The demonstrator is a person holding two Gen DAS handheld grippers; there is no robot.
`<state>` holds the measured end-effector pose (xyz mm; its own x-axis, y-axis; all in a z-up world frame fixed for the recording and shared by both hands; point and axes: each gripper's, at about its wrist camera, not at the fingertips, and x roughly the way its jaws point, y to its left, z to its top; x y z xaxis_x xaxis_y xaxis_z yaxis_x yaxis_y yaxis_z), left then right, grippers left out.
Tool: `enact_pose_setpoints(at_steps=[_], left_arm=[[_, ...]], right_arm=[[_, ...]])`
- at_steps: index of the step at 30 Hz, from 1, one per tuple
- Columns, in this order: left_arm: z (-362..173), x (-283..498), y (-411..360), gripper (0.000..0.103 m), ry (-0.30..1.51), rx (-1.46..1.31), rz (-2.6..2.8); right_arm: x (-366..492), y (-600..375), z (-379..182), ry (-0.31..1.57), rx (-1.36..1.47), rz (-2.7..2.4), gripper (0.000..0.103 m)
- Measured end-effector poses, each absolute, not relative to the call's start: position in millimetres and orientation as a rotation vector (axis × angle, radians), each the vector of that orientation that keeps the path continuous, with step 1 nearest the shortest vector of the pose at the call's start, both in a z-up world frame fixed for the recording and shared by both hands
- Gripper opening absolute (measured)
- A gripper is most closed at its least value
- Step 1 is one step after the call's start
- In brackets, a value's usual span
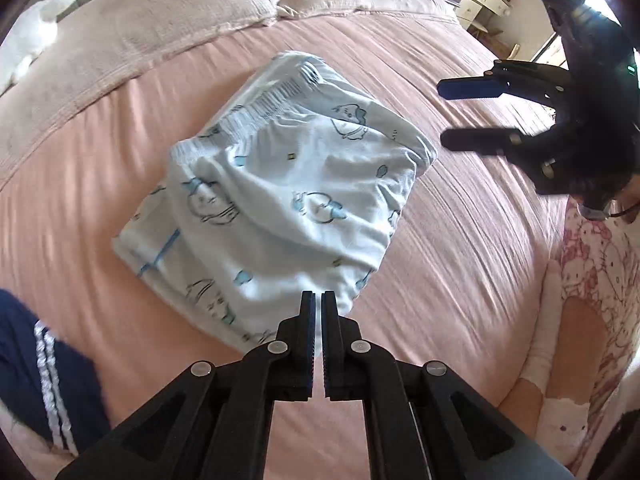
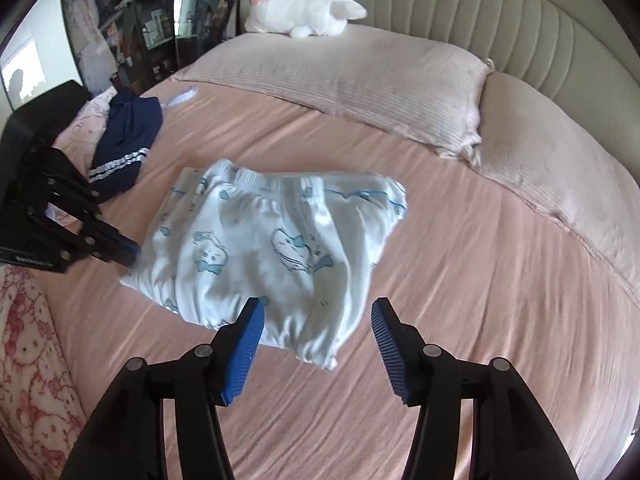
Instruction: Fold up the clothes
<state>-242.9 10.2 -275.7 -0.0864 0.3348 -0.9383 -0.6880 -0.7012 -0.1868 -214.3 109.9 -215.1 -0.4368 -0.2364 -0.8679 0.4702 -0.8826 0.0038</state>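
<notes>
two tools [image 2: 318,316], two garments [image 2: 268,248], two pillows [image 2: 360,76], one plush toy [image 2: 304,12].

— What sort of place is this?
— A home bedroom: a bed [image 2: 440,280] in a pink sheet, a pillow [image 2: 360,80], a padded headboard [image 2: 480,8].
— Anything else?
— A plush toy [image 2: 304,14], shelves [image 2: 160,20] and drawers [image 1: 476,0].

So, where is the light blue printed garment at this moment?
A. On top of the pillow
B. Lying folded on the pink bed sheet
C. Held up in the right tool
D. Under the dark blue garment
B: the light blue printed garment lies folded on the pink bed sheet, and neither tool holds it.
</notes>
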Motion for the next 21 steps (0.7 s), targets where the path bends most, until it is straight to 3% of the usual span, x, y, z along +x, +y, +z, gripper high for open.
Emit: enact_pose_setpoints(at_steps=[3,5,7,11,12,13,14,18,21], left_arm=[[-294,-257,28,0.024,0.456,-1.519,1.840],[-299,-257,28,0.051,0.433,-1.510,1.814],[-303,-254,27,0.063,0.450,-1.488,1.790],[-303,-240,15,0.063,0.644,-1.462,1.774],[-301,-242,7,0.063,0.625,-1.487,1.766],[-298,-247,-2,0.063,0.572,-1.518,1.761],[-294,-254,-11,0.063,0.497,-1.550,1.761],[-265,-265,-16,0.064,0.288,-1.428,1.847],[-279,-266,5,0.063,0.427,-1.452,1.953]], right_arm=[[-225,75,-250,0.496,1.385,-2.193,0.059],[-231,66,-273,0.579,1.426,-2.175,0.059],[-237,73,-280,0.519,1.414,-2.175,0.063],[-242,93,-276,0.550,1.453,-2.162,0.060],[-244,103,-276,0.562,1.488,-2.174,0.060],[-246,114,-275,0.571,1.531,-2.190,0.077],[-249,125,-275,0.580,1.573,-2.205,0.079],[-249,141,-249,0.365,1.521,-2.264,0.079],[-250,116,-234,0.416,1.371,-2.351,0.079]])
